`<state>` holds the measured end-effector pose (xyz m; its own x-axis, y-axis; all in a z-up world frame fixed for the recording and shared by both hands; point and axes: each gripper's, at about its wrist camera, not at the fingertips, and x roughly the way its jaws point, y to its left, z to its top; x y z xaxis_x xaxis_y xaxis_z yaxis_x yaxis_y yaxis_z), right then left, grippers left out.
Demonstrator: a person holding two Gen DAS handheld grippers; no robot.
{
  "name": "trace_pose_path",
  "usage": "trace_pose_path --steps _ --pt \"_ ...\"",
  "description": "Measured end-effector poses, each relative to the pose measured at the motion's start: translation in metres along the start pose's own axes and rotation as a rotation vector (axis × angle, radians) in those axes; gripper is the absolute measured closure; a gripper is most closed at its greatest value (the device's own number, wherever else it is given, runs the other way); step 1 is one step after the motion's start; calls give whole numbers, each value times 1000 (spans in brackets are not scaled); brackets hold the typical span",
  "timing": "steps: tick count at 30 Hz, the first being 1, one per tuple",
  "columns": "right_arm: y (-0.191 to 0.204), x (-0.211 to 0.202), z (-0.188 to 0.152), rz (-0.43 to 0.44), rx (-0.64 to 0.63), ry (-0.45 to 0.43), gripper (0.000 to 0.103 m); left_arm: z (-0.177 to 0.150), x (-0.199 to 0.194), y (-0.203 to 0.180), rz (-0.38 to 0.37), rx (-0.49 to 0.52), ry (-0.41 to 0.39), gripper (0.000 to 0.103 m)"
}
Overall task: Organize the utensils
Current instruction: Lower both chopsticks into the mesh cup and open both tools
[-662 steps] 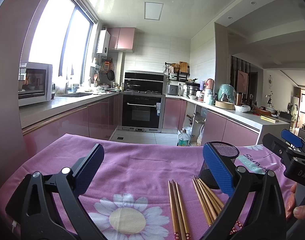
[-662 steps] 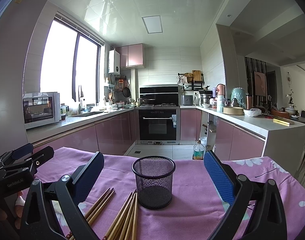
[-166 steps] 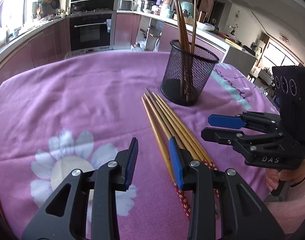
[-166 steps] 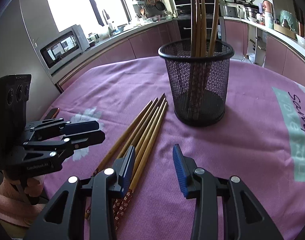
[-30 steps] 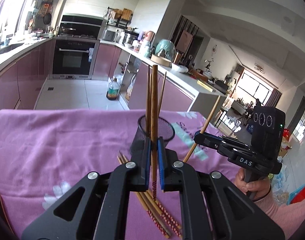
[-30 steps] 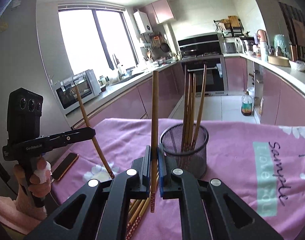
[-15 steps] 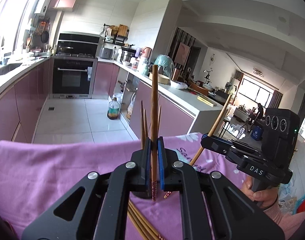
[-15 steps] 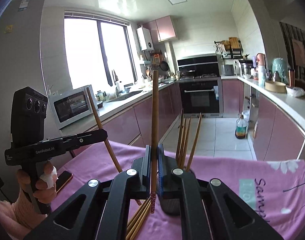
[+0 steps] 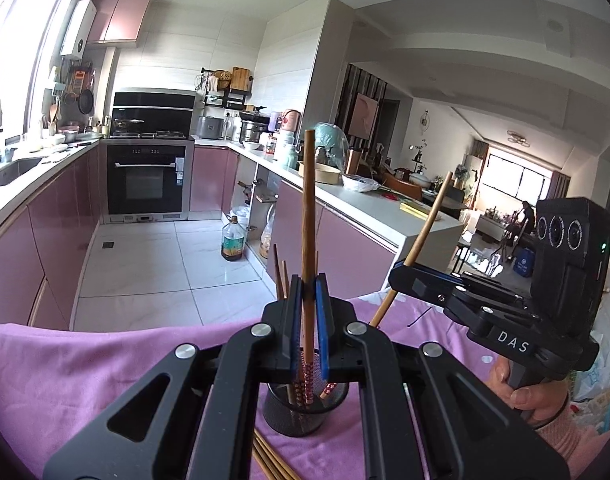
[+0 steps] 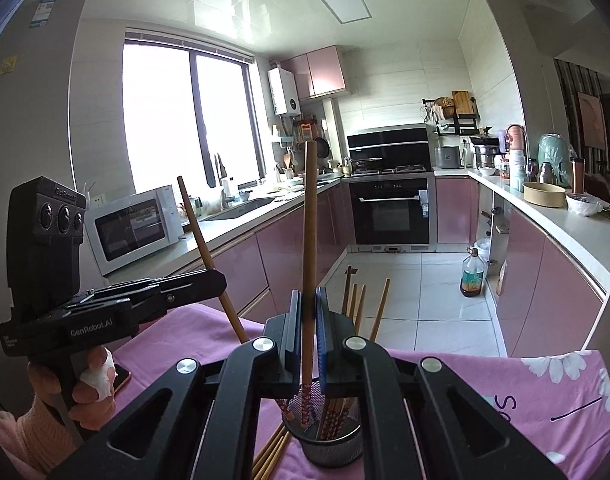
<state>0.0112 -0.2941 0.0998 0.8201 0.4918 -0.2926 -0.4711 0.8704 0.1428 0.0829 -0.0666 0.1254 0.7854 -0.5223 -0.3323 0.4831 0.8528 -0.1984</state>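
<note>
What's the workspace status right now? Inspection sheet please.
Surface: purple tablecloth with daisy print.
Job's things: black mesh cup holds several chopsticks; more chopsticks lie loose beside it.
Clutter: a dark flat item by the left hand, too hidden to identify.
Grippers: left gripper shut on a chopstick; right gripper shut on a second chopstick; both above the cup.
Cables: nothing seen.
Surroundings: kitchen with oven, microwave, oil bottle on the floor.

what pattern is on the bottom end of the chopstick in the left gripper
Small pink-and-white flowers on dark red, on the chopstick; clearest in the left wrist view.
</note>
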Motion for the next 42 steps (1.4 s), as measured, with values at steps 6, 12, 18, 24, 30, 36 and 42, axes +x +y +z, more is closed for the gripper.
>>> trace_pose_path --steps 6,12,18,24,30,36,42 --pt "2 15 -5 -24 2 29 98 -5 18 -14 25 29 41 96" --pt "0 29 -13 -45 0 87 98 -13 34 -17 33 34 111 96" --pt "-8 44 -23 -59 3 170 98 -26 47 -13 29 51 179 96" --pt "-13 59 -34 -72 10 260 98 -36 56 -5 24 71 242 96" --pt "-17 72 -40 -82 22 307 97 -39 75 7 23 49 286 96" --pt "-22 79 -41 -93 52 306 96 -32 95 14 50 39 295 95" --pt "-26 80 -44 -94 81 298 95 -33 102 24 51 0 292 91"
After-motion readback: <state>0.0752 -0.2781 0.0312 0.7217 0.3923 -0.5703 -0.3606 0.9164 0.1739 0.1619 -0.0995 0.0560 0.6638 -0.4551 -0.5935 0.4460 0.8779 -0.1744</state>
